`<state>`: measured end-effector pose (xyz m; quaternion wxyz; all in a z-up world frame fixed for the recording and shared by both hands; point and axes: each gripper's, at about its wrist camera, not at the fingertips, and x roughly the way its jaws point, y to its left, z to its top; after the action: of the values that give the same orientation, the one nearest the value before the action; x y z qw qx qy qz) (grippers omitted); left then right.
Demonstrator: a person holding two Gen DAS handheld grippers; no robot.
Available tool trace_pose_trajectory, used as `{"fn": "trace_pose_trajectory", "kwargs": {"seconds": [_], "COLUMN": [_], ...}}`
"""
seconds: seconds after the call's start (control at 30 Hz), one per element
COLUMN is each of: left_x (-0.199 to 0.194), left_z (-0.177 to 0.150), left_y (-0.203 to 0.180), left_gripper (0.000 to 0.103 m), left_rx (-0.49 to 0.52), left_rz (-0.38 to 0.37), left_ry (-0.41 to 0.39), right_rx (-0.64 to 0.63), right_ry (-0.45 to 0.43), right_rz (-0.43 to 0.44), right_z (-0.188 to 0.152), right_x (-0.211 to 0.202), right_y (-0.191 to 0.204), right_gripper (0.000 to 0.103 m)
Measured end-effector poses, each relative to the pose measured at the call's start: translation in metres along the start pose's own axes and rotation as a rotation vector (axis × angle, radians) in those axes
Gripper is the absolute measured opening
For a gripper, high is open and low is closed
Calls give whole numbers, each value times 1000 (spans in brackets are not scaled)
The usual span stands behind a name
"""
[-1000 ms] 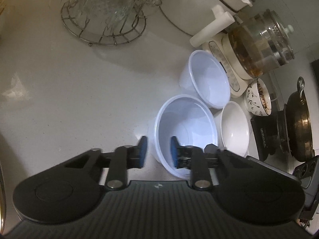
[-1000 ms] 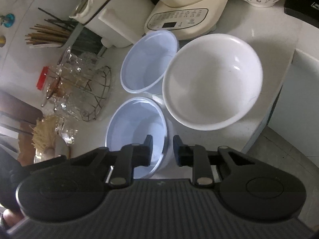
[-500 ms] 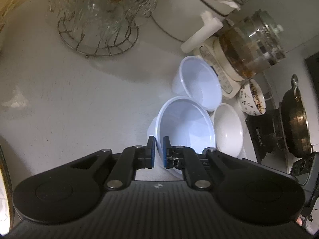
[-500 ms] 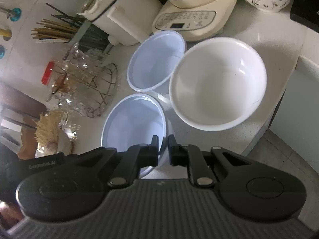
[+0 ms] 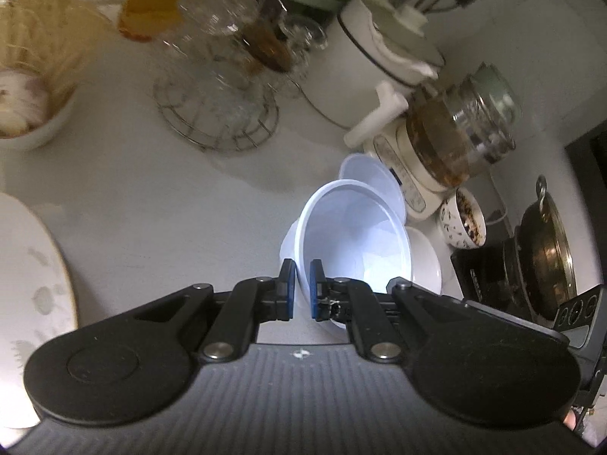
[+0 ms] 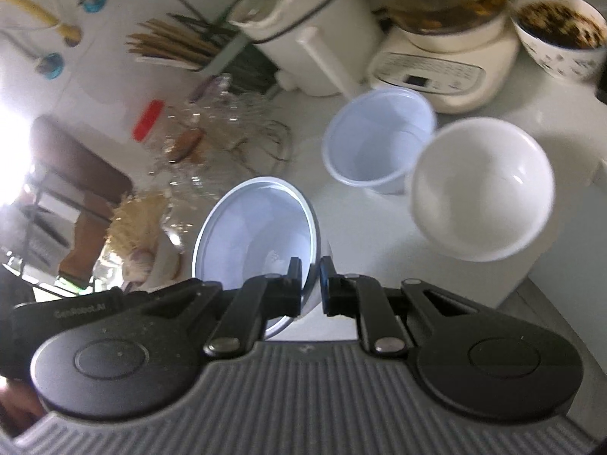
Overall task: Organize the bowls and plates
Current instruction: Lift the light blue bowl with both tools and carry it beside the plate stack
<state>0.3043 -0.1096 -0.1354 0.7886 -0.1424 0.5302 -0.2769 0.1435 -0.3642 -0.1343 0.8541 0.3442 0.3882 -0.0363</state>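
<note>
White countertop [image 5: 159, 204] lies below both grippers' fingers [image 5: 287, 284] [image 6: 295, 278], clamped on one empty pale-blue bowl's [image 5: 356, 235] rim.

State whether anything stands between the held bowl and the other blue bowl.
Nothing visible does. Only bare counter separates the held bowl from the other blue bowl; the white bowl sits beside it, off the path.
</note>
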Motion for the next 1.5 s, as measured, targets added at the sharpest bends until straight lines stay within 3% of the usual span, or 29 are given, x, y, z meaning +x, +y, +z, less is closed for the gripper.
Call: {"fn": "trace_pose_trajectory", "kwargs": {"seconds": [0.37, 0.8, 1.33, 1.37, 1.43, 1.5], "left_x": [-36, -9, -3, -4, -5, -9], "left_z": [-13, -50, -56, -56, -58, -60], "left_y": [41, 74, 79, 80, 81, 79], "left_gripper": [9, 9, 11, 13, 30, 37], "left_rx": [-78, -129, -184, -195, -219, -223], "left_rz": [59, 134, 225, 231, 241, 256], "left_ry": [-46, -18, -34, -30, -29, -36], "right_rx": [-94, -137, -237, -237, -231, -224], "right_ry": [51, 165, 264, 268, 271, 263], "right_rz": [61, 50, 68, 71, 75, 92], "right_z": [-14, -35, -33, -33, -31, -28], "right_x": [23, 61, 89, 89, 88, 85], "right_y": [39, 26, 32, 32, 31, 31], "right_gripper": [12, 13, 15, 15, 15, 18]}}
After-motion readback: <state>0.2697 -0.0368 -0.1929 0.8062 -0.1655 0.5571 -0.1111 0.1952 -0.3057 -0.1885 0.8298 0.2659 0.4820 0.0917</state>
